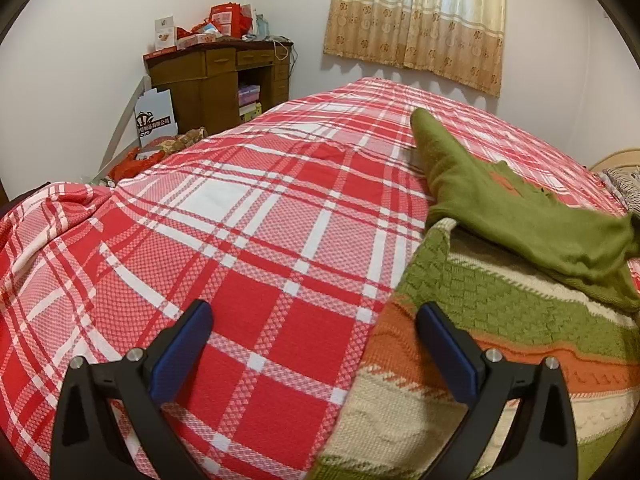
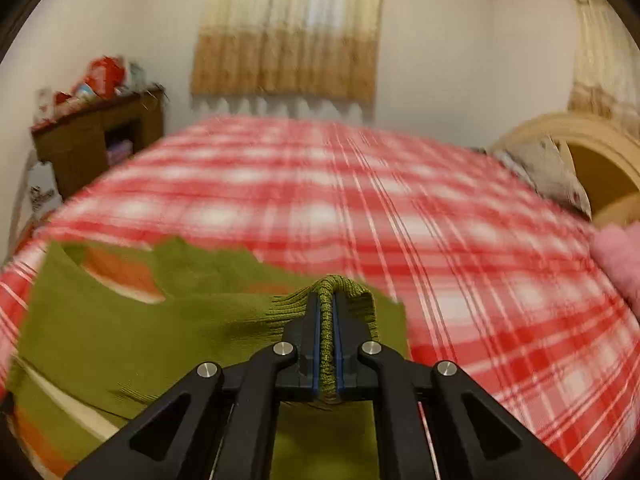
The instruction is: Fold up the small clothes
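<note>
While clamped between right fingers (image 2: 328, 344) — green sleeve cuff (image 2: 332, 286); left fingers (image 1: 316, 356) apart, sweater (image 1: 500, 312) beside.

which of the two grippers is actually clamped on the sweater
The right gripper: its pads pinch the ribbed cuff of the green sweater. The left gripper is open, holding nothing.
</note>
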Available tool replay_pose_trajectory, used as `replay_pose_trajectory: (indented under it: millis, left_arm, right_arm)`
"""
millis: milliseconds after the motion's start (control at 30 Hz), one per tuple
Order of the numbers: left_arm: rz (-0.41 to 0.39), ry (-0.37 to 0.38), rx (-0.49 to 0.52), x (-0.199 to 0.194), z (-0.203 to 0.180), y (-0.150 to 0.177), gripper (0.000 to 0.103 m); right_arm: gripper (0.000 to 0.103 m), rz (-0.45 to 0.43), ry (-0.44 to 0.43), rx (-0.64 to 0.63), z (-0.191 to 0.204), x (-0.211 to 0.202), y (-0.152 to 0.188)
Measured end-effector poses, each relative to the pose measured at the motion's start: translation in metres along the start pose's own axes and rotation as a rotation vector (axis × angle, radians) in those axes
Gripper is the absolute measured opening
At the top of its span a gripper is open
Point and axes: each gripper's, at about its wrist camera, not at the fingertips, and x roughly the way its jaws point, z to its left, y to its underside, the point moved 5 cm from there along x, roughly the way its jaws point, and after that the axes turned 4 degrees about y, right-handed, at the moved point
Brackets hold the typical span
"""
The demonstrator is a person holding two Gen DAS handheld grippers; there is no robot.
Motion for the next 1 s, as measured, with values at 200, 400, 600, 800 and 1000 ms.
replay_pose_trajectory:
  millis: [200,400,600,800,1000]
  left_arm:
    - [0.001,-0.002,0.002,0.000,0.000,0.000,0.103]
    - [0.001,-0.003,0.002,0.000,0.000,0.000,0.103]
    - [0.000,-0.003,0.003,0.000,-0.001,0.000,0.103]
    - [0.001,-0.004,0.004,0.000,-0.001,0.000,0.103]
    - [0.038,-0.022,0.014,0.002,-0.001,-0.003,0.103]
  right_arm:
    - [0.017,0.157,0.012,0.080,-0.018,0.031,0.041]
    - [0.018,0.101,0.097,0.249,-0.072,0.006,0.044]
    - [0.018,0.108,-0.100,0.275,-0.056,-0.007,0.043]
    - [0.018,0.123,-0.205,0.252,-0.007,-0.001,0.041]
    - [0.018,0.190,-0.173,0.083,0.025,0.018,0.059]
